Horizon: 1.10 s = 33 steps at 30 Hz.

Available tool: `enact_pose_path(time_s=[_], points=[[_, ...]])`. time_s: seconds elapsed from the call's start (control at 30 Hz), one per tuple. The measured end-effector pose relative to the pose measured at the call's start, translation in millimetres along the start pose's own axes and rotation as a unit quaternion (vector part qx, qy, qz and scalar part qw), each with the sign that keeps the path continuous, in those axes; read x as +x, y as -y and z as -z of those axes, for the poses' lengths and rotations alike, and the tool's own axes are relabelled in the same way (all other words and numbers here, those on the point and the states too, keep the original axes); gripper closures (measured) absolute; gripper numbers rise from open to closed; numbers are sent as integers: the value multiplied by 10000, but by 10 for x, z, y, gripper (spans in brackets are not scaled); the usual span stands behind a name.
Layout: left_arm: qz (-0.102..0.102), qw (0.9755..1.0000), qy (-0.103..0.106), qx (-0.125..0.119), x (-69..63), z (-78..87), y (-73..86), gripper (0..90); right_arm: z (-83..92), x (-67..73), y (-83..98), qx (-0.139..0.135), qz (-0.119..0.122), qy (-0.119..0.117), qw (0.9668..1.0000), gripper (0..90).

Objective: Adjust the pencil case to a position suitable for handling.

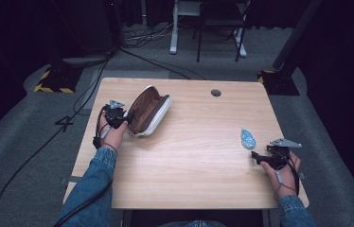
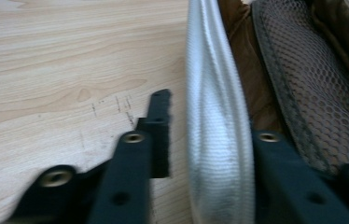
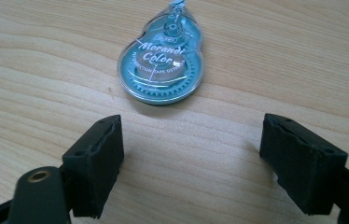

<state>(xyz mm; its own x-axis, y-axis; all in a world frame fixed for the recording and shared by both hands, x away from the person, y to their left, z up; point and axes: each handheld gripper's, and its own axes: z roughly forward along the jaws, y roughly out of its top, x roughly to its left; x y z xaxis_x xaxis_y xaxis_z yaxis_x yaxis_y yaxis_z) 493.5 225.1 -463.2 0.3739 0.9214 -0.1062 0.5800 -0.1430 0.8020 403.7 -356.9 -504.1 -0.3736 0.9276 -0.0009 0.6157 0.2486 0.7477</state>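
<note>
An open case (image 1: 149, 109), white outside and brown inside, stands on its edge at the table's back left. My left gripper (image 1: 126, 118) is shut on its near wall. In the left gripper view the white woven rim (image 2: 214, 116) runs between the jaws, one jaw outside and the other inside against the brown mesh lining (image 2: 312, 84). A teal correction-tape dispenser (image 1: 248, 138) lies flat at the table's right. My right gripper (image 1: 256, 159) sits just in front of it, open. In the right gripper view the dispenser (image 3: 163, 65) lies beyond the gripper (image 3: 196, 144), untouched.
The wooden table (image 1: 194, 156) has a round cable hole (image 1: 216, 92) near its back edge. Cables trail over the grey floor at the left. A stand base with yellow-black tape (image 1: 52, 81) and a desk's legs (image 1: 174, 42) stand beyond the table.
</note>
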Motion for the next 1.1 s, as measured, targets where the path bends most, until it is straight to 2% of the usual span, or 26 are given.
enact_pose_path(time_s=[0.1,0.33,0.6,0.77,0.97,1.1], points=[[10,10000,87,3,2,7,-6,821,0,0,0,0,-1,1,10000,218],[235,9992,307,-37,48,13,17,840,0,0,0,-1,0,-2,10000,219],[340,9986,368,-181,49,43,32,846,0,0,0,-3,1,-2,10000,219],[439,9973,526,-245,27,103,7,850,0,1,0,-3,1,-1,10000,219],[300,9973,625,-238,-61,168,-26,850,0,1,0,-4,3,-2,10000,221],[271,9959,841,-197,-171,252,-50,850,0,1,0,-5,3,-4,10000,220]])
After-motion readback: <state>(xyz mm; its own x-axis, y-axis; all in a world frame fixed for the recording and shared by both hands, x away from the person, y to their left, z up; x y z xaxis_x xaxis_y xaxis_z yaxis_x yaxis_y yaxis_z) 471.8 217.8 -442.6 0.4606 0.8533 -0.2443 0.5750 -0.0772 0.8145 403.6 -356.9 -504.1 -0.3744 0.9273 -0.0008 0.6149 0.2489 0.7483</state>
